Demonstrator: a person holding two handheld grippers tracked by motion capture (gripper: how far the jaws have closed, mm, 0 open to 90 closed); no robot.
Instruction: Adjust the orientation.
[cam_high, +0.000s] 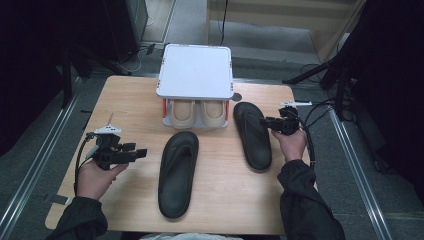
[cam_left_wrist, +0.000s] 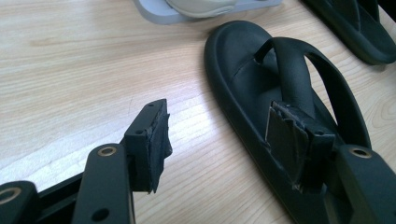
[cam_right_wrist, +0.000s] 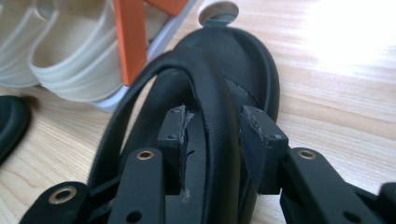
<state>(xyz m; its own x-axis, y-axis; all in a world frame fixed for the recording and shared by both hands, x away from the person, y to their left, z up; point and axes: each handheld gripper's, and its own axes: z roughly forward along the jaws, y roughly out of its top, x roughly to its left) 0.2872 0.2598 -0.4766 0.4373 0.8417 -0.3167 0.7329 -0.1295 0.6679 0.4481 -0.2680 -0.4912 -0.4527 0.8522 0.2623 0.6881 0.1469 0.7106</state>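
table: light wood table (cam_high: 130, 100), person's forearms in from the bottom edge
rack: white-topped rack (cam_high: 195, 70) at the far middle, orange posts, a beige pair (cam_high: 199, 114) on its lower shelf
right sandal: black right sandal (cam_high: 253, 134) flat on the table, just right of the rack, toe end near the rack's corner
left sandal: black left sandal (cam_high: 178, 172) flat at table centre, in front of the rack, well apart from the right one
right gripper: right gripper (cam_high: 276, 125) at the right sandal's outer edge, hand behind it
right jaws: apart, straddling the sandal's strap (cam_right_wrist: 215, 135); strap sits between the pads (cam_right_wrist: 250, 140) with a gap on each side, so no clamp
left gripper: left gripper (cam_high: 141, 152) left of the left sandal, pointing toward it, near but not touching
left jaws: wide apart, nothing between; in the left gripper view one pad (cam_left_wrist: 156, 144) is over bare wood, the other in front of the sandal's strap
contact: neither sandal is lifted or gripped
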